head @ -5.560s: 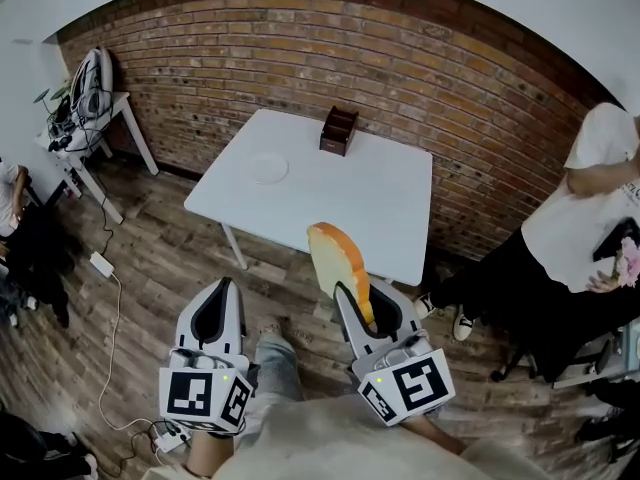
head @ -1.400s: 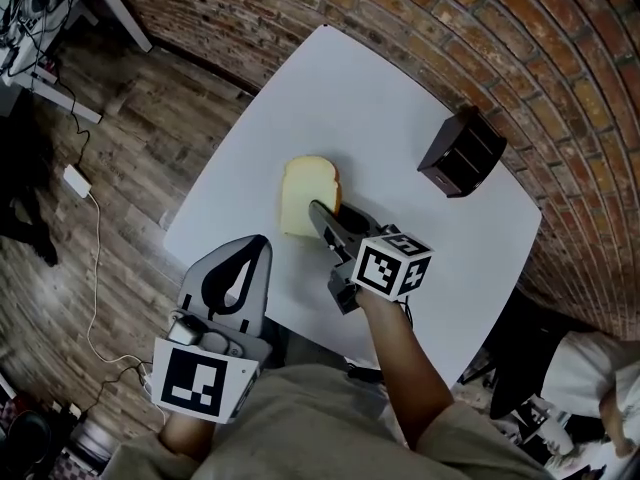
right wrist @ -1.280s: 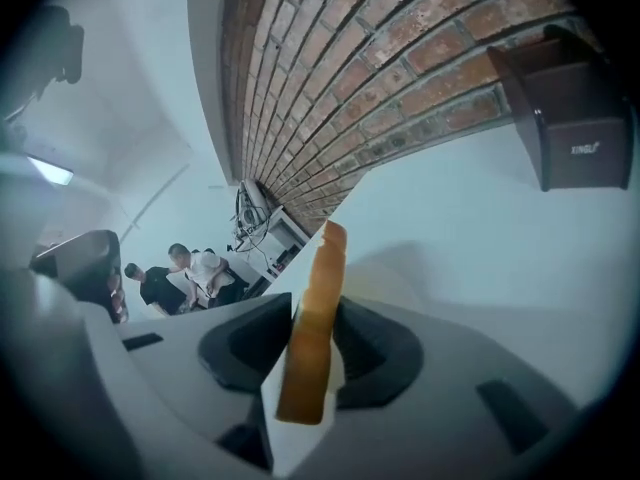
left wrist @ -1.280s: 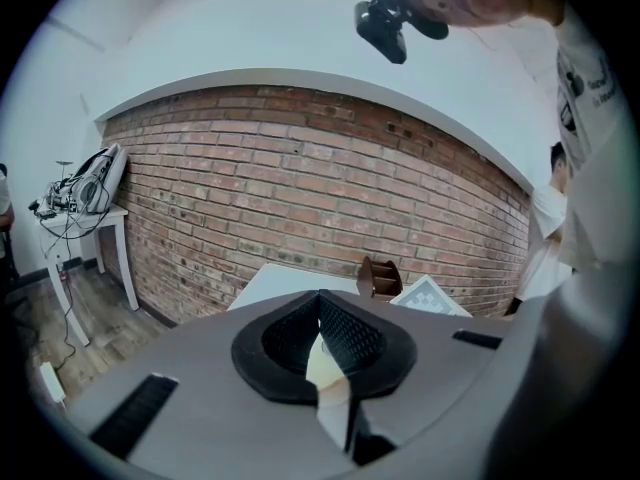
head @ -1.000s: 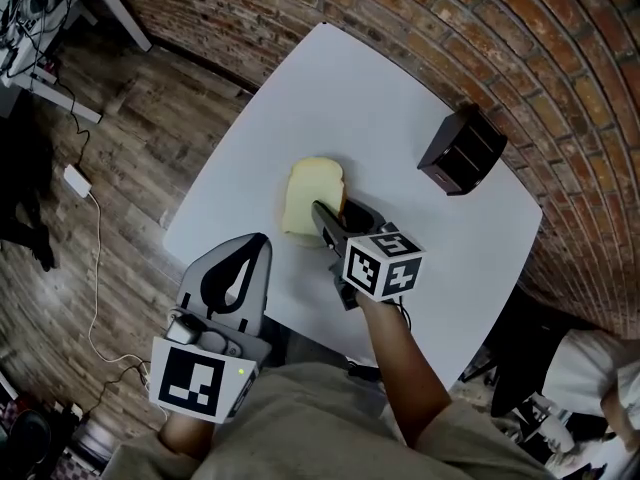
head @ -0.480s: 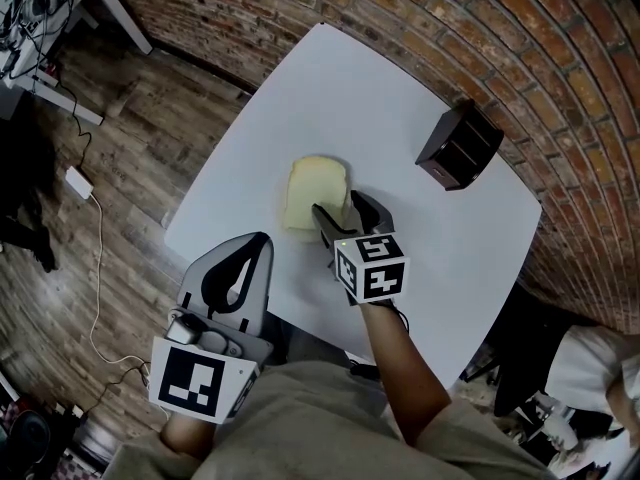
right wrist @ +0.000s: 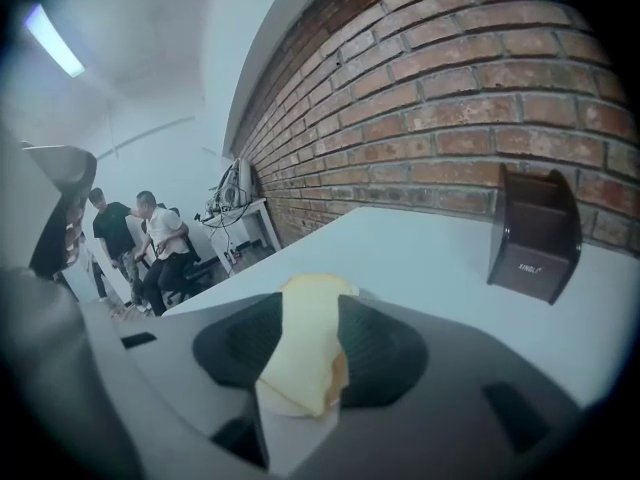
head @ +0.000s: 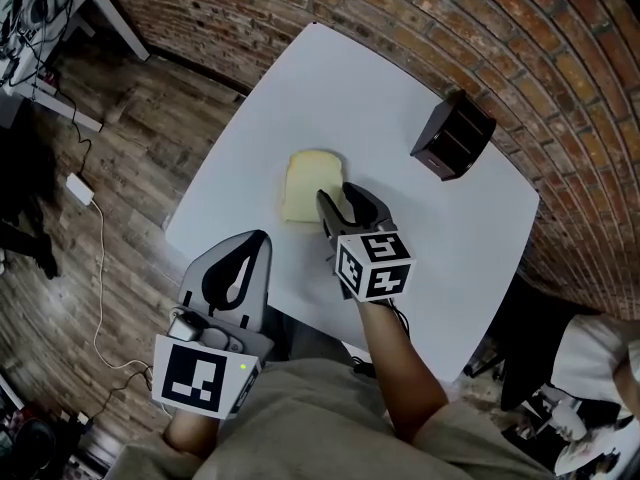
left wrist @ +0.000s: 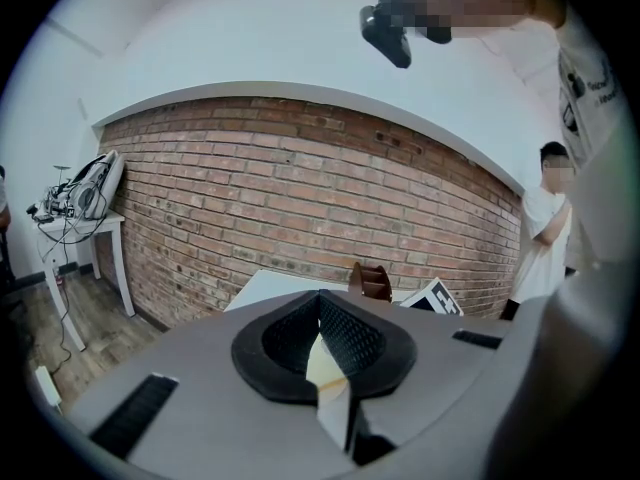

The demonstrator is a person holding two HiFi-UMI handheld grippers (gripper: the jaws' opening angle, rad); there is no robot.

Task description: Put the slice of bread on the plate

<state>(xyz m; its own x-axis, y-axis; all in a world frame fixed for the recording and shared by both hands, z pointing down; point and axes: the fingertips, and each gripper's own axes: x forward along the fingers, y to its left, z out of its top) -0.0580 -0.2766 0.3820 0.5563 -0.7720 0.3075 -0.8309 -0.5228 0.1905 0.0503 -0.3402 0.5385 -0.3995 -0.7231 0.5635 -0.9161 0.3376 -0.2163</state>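
Note:
The slice of bread [head: 308, 183] lies flat near the middle of the white table [head: 400, 78]. The white plate beneath it is hard to tell from the tabletop. My right gripper [head: 340, 198] hovers at the slice's near edge, its left finger overlapping the crust. Its jaws are closing, and the pads stand apart from the bread. In the right gripper view the bread [right wrist: 305, 353] shows in the gap of the right gripper [right wrist: 310, 300]. My left gripper [head: 260, 238] hangs shut and empty off the table's near edge, and the left gripper [left wrist: 320, 294] points toward the table.
A dark brown box holder [head: 452, 135] stands at the table's far right, by the brick wall [head: 560, 58]. A side table with cables [head: 40, 8] is at upper left. A person [head: 590, 368] stands at the right. A white cord [head: 95, 258] runs over the wooden floor.
The bread went from tilted in the right gripper's hold to lying flat. The right jaws opened wide off it, then narrowed, and the gripper rolled and lifted slightly. The left gripper stayed put.

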